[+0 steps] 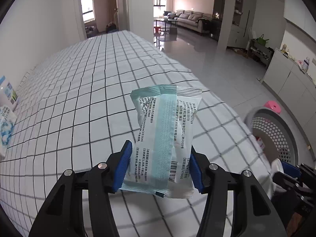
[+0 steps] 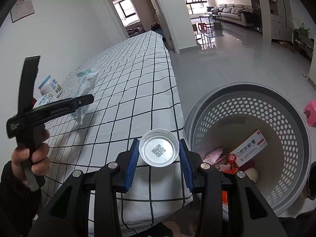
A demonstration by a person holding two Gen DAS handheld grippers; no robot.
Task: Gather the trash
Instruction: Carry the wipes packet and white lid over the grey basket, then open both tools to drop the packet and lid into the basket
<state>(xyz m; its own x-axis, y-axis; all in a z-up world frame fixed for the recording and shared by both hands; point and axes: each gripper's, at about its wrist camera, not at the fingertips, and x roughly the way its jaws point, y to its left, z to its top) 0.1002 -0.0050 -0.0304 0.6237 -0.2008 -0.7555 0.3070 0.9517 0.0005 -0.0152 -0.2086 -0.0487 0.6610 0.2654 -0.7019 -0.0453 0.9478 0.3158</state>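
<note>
Above the checked tabletop, left hand-held gripper clamps a sealed wet-wipe packet at its lower half: light, soft, slick film. Right hand-held gripper pinches a clear plastic cup beside the perforated basket; thin-walled, crushable.

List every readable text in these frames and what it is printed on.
"口腔脱敏膏": red-and-white box in the grey perforated basket.
"GB15979": pale green wipes packet; its other print is too small.
QR code, no words: clear plastic cup.
White jar label: blurred.
</note>
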